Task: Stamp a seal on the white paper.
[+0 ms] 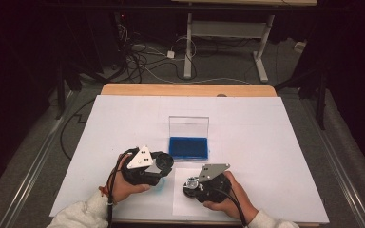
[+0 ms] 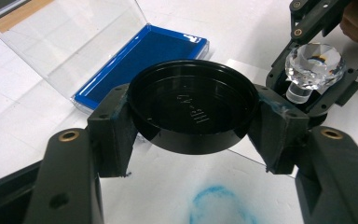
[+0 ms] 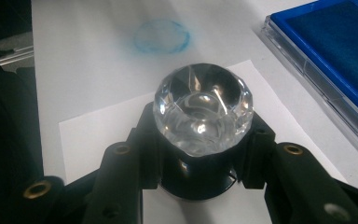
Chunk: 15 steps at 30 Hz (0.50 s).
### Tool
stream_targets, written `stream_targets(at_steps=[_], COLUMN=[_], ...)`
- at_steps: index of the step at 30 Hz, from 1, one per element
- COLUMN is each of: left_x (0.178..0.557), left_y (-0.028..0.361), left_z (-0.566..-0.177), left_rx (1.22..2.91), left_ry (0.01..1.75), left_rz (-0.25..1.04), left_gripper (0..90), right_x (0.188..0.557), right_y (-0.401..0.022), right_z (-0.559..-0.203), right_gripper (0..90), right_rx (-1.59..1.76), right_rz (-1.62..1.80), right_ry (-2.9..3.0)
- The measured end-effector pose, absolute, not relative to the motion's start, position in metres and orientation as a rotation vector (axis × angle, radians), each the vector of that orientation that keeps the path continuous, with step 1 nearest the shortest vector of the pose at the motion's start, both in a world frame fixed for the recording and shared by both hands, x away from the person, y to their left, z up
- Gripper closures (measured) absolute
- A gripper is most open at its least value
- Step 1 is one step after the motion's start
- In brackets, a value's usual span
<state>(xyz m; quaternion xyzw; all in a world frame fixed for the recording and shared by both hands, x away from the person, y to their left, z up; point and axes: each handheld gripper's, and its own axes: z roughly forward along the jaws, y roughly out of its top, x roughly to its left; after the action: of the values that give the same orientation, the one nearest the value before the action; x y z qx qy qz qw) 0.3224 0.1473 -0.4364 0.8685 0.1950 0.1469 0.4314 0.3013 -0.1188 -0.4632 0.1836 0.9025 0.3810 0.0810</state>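
My left gripper point(image 2: 193, 133) is shut on a round black cap point(image 2: 193, 105) with raised lettering inside, held just above the table point(image 1: 266, 142). In the high view this cap point(image 1: 164, 161) hangs left of centre near the front. My right gripper point(image 3: 200, 168) is shut on the black base of a stamp with a faceted clear knob point(image 3: 203, 107). The stamp point(image 1: 190, 184) stands on a small white paper sheet point(image 1: 183, 206). From the left gripper view the stamp point(image 2: 314, 65) shows at the upper right, between the other gripper's jaws.
An open ink pad point(image 1: 188, 147) with blue felt and a clear raised lid point(image 1: 188, 127) sits just behind both grippers. A round blue ink smudge point(image 3: 162, 36) marks the table below the cap. The table's front edge lies close under the person's hands.
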Motion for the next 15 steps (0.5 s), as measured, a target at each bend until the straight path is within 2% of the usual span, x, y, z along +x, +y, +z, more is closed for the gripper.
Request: stream_targets(at_steps=[15], left_x=[0.3216], left_y=[0.1481], left_z=[-0.4361], left_rx=[2.164], left_ry=[0.487], left_rz=[0.365], left_gripper=[36.7], right_x=[0.2995], right_y=[-0.1191], right_z=[-0.4631], right_gripper=[60.6], right_rx=[0.547], right_rz=[1.125], right_ry=[2.694])
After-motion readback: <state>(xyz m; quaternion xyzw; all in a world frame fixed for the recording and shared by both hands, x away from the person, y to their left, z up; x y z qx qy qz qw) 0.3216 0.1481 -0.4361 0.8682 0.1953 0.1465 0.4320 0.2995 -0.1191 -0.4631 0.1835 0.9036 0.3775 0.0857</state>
